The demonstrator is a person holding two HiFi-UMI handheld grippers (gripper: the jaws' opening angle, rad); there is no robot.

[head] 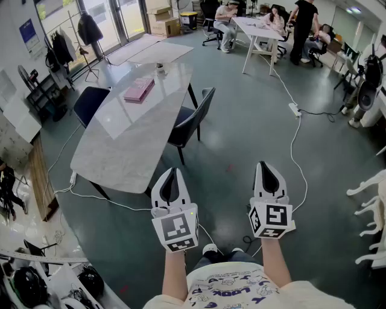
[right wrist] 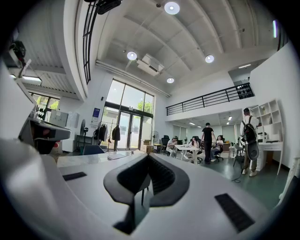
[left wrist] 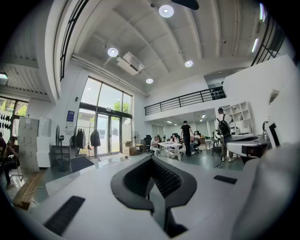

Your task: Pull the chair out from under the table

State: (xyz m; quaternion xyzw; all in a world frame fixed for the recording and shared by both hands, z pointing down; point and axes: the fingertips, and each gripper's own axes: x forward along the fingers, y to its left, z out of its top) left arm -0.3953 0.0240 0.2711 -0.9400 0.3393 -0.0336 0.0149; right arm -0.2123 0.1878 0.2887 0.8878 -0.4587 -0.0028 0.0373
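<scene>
Left gripper and right gripper, jaws pressed together and empty, point level toward the chair well ahead (seat against the table), apparently staged for approach.

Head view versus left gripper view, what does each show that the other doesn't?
Only the head view: the dark chair tucked at the right of the marble table, and the person's forearms. Only the left gripper view: ceiling lights and the balcony railing. Both: the left claw, shut and empty, the table, and people at the far white desk.
</scene>
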